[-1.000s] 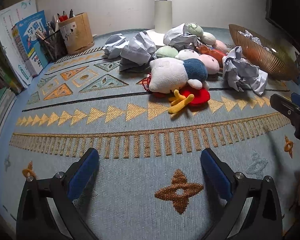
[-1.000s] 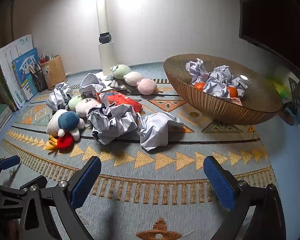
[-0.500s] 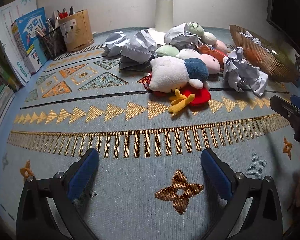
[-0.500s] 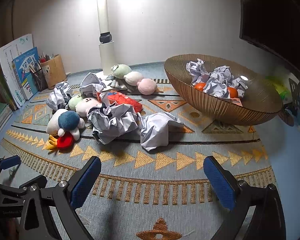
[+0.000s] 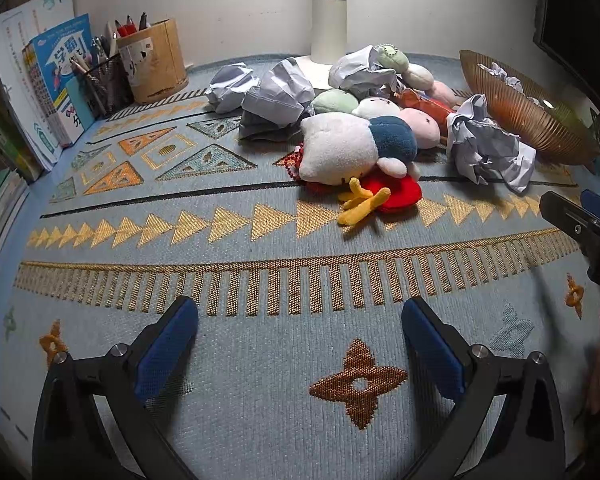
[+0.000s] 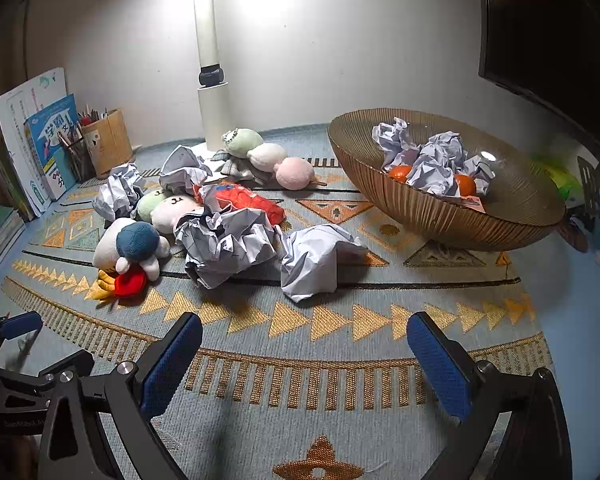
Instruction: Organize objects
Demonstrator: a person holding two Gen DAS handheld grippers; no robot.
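Observation:
A heap of plush toys and crumpled paper lies mid-mat. The white-and-blue plush bird point(image 5: 356, 148) point(image 6: 130, 246) with red and yellow feet is nearest me. Crumpled paper balls point(image 6: 228, 242) point(image 6: 318, 258) point(image 5: 488, 148) lie around it, beside a red packet point(image 6: 246, 200). A ribbed bronze bowl point(image 6: 420, 204) point(image 5: 520, 116) at the right holds paper balls and oranges point(image 6: 464, 184). My left gripper point(image 5: 300, 344) is open over bare mat, well short of the heap. My right gripper point(image 6: 304, 356) is open too, nothing between its fingers.
A white lamp post point(image 6: 212, 92) stands at the back by the wall. A wooden pen holder point(image 5: 152, 60), a mesh pen cup point(image 5: 104, 84) and books point(image 5: 56, 76) line the back left. A dark screen point(image 6: 552, 32) hangs at the right. The patterned mat point(image 5: 260, 280) covers the table.
The left gripper has drifted slightly, shifting its view a little to the right. The right gripper and all objects are unmoved.

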